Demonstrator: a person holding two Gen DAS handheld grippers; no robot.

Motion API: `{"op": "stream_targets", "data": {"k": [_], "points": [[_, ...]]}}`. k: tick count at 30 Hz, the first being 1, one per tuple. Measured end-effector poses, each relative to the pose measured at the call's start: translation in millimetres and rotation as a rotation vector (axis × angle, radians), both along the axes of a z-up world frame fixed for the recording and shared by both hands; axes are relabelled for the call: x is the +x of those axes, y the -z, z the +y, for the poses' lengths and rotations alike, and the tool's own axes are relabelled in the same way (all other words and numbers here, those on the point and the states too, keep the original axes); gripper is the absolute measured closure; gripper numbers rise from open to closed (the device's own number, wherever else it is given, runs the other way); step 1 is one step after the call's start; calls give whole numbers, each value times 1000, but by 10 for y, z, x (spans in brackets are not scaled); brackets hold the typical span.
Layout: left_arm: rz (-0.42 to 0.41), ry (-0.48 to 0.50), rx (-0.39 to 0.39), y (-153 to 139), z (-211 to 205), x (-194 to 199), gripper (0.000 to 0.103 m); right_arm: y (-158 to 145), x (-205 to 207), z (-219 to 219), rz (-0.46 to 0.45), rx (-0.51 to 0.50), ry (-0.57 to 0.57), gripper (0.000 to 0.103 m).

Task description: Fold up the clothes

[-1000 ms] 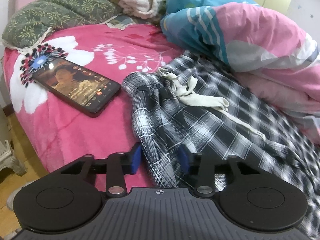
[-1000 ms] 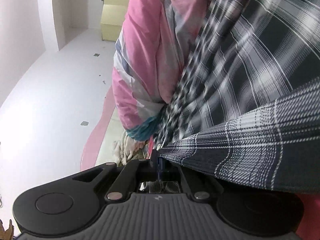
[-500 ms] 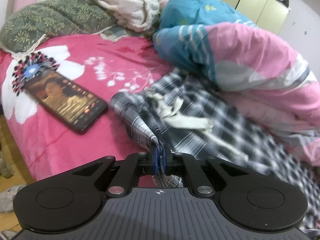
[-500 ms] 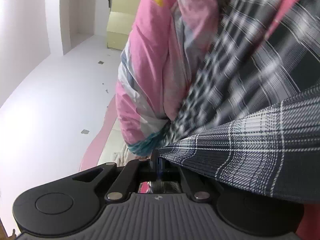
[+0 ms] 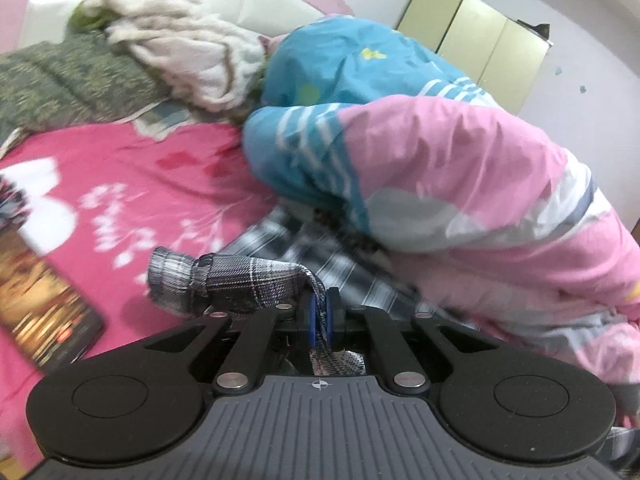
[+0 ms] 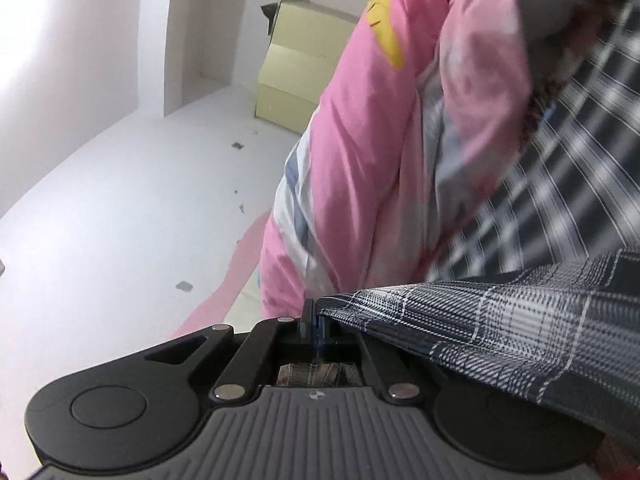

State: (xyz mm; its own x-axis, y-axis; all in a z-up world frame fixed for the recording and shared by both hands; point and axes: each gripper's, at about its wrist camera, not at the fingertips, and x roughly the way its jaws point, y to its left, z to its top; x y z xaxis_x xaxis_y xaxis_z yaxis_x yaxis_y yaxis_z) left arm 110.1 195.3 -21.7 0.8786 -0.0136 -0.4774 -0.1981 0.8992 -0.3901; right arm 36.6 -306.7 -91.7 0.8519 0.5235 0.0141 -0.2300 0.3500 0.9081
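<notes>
A black-and-white plaid garment (image 5: 256, 276) lies on the pink floral bed. My left gripper (image 5: 319, 312) is shut on its edge, and the cloth bunches to the left of the jaws and is lifted off the bed. In the right wrist view, my right gripper (image 6: 314, 326) is shut on another edge of the same plaid garment (image 6: 500, 320), which stretches away to the right. The rest of the garment trails under the quilt's edge and is blurred.
A pink, blue and white quilt (image 5: 440, 168) is heaped on the right of the bed. A phone (image 5: 36, 304) with a lit screen lies at the left. A green pillow (image 5: 60, 84) and a cream blanket (image 5: 188, 56) lie by the headboard. A yellow cabinet (image 6: 296, 80) stands behind.
My left gripper closed on the plaid garment's edge and lifted it up and forward. The right gripper stayed shut on the cloth and shifted slightly.
</notes>
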Motion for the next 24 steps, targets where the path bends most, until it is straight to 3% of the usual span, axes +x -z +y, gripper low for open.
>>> {"op": "stream_targets", "data": {"k": [9, 18, 21, 24], "points": [[29, 39, 86, 92, -230, 893, 100, 180, 914, -225, 45, -7, 41, 103], [91, 71, 128, 463, -303, 1527, 99, 689, 1542, -336, 143, -10, 71, 103], [111, 93, 106, 597, -261, 1625, 94, 870, 1680, -364, 201, 1, 72, 102], [112, 118, 61, 653, -186, 1636, 81, 1004, 1764, -391, 275, 1, 78, 100]]}}
